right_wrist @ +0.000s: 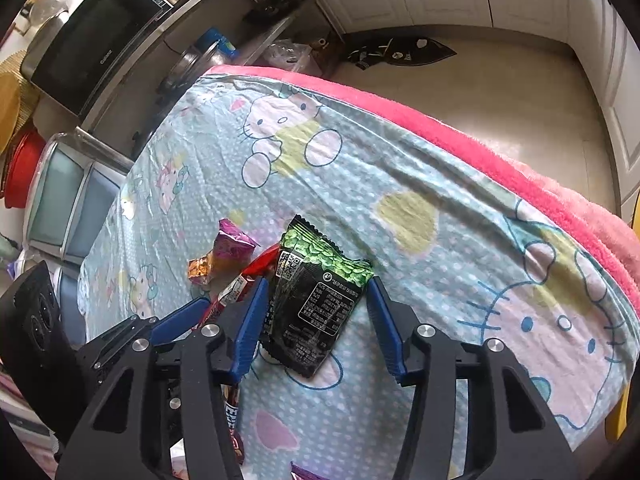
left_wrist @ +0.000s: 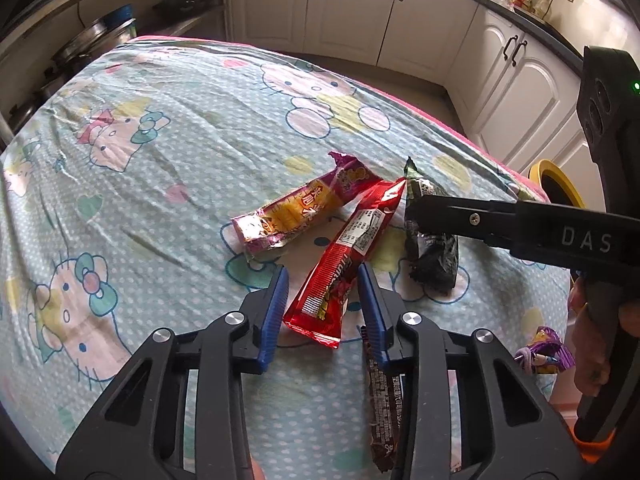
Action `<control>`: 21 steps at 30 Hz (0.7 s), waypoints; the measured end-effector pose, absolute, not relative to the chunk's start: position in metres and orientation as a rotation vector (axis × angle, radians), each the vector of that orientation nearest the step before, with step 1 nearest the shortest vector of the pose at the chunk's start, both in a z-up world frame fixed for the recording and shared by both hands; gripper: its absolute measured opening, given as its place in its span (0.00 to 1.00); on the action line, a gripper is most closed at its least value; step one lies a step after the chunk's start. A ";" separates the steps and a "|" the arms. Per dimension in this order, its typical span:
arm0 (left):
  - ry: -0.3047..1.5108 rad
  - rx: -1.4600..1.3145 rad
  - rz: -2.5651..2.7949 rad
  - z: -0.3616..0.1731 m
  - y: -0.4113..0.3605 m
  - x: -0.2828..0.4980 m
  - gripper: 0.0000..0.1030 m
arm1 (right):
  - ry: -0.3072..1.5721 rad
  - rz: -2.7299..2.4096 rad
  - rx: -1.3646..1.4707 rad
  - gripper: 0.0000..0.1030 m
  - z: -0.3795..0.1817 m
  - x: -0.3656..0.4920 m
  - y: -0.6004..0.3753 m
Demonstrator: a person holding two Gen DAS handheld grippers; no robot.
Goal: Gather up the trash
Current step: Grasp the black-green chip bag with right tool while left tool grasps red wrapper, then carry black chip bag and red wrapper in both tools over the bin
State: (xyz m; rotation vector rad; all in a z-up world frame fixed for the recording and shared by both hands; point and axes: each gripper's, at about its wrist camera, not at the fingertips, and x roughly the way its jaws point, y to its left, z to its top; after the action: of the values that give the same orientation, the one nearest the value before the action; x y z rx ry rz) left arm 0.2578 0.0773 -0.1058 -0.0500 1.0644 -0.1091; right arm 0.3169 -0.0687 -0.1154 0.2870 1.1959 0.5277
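Note:
Several wrappers lie on the Hello Kitty tablecloth point(left_wrist: 160, 140). My left gripper point(left_wrist: 323, 276) is open, its blue pads on either side of the red wrapper point(left_wrist: 344, 256). A pink and yellow wrapper point(left_wrist: 300, 208) lies to its left, a dark brown wrapper point(left_wrist: 380, 396) under the right finger. My right gripper point(right_wrist: 316, 284) is open, its pads on either side of the black and green wrapper point(right_wrist: 316, 300), which also shows in the left wrist view point(left_wrist: 432, 252). The right gripper's finger point(left_wrist: 460, 216) shows there over that wrapper. The pink wrapper point(right_wrist: 232, 248) and red wrapper point(right_wrist: 260, 268) lie to the left.
A purple wrapper point(left_wrist: 544, 352) lies near the table's right edge. A yellow-rimmed bin point(left_wrist: 556, 184) stands beyond that edge. White cabinets point(left_wrist: 400, 20) line the far wall. A microwave point(right_wrist: 96, 32) and pans point(right_wrist: 200, 60) stand on shelves to the left. The pink cloth edge point(right_wrist: 480, 152) borders the floor.

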 end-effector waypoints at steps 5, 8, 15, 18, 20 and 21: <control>1.071 -0.038 -0.109 -0.106 0.076 0.258 0.22 | 1.196 0.519 0.258 0.43 -0.115 0.317 -0.065; 1.077 -0.031 -0.115 -0.106 0.075 0.258 0.16 | 1.200 0.517 0.266 0.37 -0.116 0.318 -0.067; 1.070 -0.040 -0.139 -0.101 0.076 0.252 0.10 | 1.185 0.542 0.320 0.23 -0.115 0.317 -0.081; 1.046 -0.042 -0.148 -0.093 0.077 0.245 0.09 | 1.165 0.545 0.329 0.22 -0.111 0.313 -0.087; 1.029 -0.041 -0.154 -0.087 0.075 0.241 0.09 | 1.149 0.549 0.338 0.22 -0.107 0.309 -0.094; 1.022 -0.040 -0.159 -0.084 0.074 0.239 0.09 | 1.140 0.552 0.338 0.22 -0.105 0.307 -0.096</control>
State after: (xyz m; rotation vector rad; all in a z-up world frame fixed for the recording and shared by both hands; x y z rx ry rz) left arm 0.2393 0.0739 -0.0841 -0.0399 1.0219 -0.1586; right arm 0.3072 -0.0956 -0.1052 0.3384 1.1400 0.5521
